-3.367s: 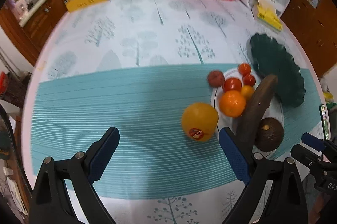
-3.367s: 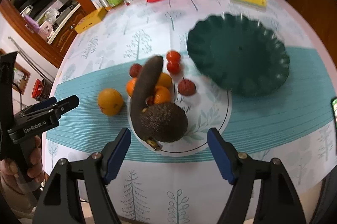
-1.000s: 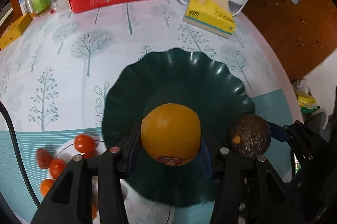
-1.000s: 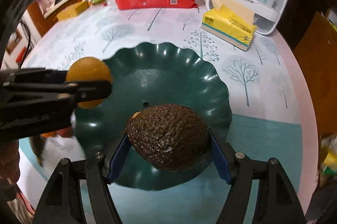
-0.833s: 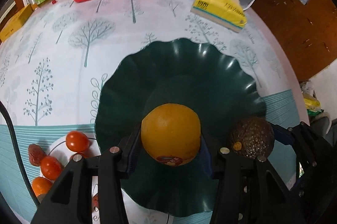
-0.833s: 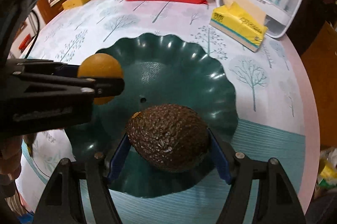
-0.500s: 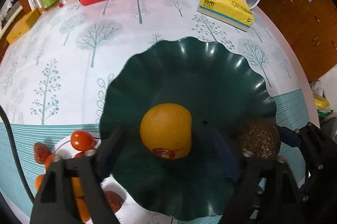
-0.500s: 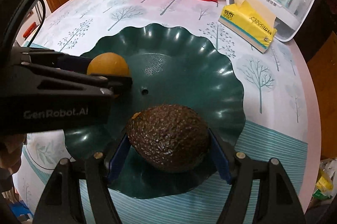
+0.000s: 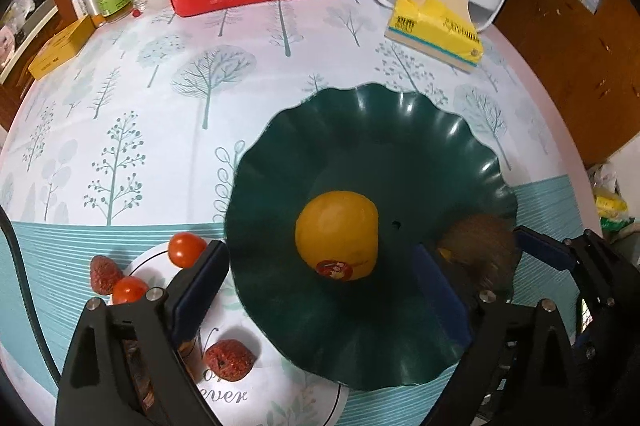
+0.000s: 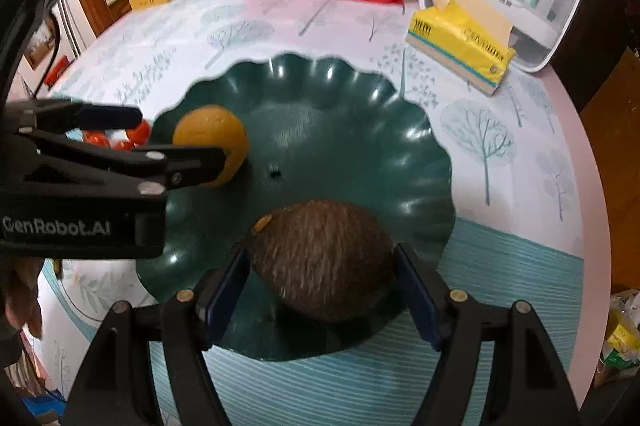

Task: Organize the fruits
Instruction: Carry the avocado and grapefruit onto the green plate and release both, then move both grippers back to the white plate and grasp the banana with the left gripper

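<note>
Orange let go in the green dish, avocado between the right tongs

The left tongs (image 9: 320, 290) have just been opening and stand wide apart around the orange (image 9: 337, 234), which rests near the middle of the green dish (image 9: 360, 129). The right tongs (image 10: 322, 282) sit against the avocado (image 10: 324, 258) over the dish's near rim; grip unclear.

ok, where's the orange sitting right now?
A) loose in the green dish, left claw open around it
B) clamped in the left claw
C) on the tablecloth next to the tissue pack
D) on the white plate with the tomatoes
A: the orange rests on the green dish, and the left claw has just been opening, its pads standing clear on either side of the fruit.
</note>
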The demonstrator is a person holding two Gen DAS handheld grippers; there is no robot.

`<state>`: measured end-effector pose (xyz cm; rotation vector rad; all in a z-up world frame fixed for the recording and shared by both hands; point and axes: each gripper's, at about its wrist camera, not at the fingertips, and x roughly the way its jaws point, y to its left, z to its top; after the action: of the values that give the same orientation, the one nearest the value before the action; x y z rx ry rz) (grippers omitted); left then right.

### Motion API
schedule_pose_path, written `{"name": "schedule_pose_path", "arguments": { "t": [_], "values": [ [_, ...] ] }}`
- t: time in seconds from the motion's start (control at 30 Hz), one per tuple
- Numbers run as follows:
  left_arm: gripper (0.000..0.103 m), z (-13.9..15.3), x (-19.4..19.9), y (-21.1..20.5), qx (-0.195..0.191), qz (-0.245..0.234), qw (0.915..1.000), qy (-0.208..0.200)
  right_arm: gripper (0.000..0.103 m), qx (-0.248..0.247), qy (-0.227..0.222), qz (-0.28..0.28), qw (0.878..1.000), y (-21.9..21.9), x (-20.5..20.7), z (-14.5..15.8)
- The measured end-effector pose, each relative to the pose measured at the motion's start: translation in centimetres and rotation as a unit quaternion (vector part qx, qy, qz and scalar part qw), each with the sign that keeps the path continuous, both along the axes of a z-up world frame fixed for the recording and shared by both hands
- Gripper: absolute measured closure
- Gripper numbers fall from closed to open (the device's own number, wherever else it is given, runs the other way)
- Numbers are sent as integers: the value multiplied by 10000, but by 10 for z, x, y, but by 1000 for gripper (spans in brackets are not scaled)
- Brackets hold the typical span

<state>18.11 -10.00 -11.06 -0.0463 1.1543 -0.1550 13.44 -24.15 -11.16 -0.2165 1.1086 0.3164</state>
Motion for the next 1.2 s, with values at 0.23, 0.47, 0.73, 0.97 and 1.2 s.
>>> {"name": "schedule_pose_path", "arguments": {
  "t": [0.23,0.47,0.73,0.97,1.2],
  "values": [
    [5,23,-11,11,52,60,9994,-351,26,211,9,-130,9997,-1,1,13],
    [5,45,-24,25,113,164,9991,-374,27,210,-123,-135,9996,4,-8,30],
    [1,77,-49,47,96,69,9987,-491,27,135,-322,-277,9990,16,-27,59],
    [1,113,-73,73,278,-145,9969,-719,27,85,-549,-485,9973,34,-45,93],
    [1,143,-95,105,197,-366,9947,-939,27,87,-783,-733,9942,63,-68,127]
  ]
}}
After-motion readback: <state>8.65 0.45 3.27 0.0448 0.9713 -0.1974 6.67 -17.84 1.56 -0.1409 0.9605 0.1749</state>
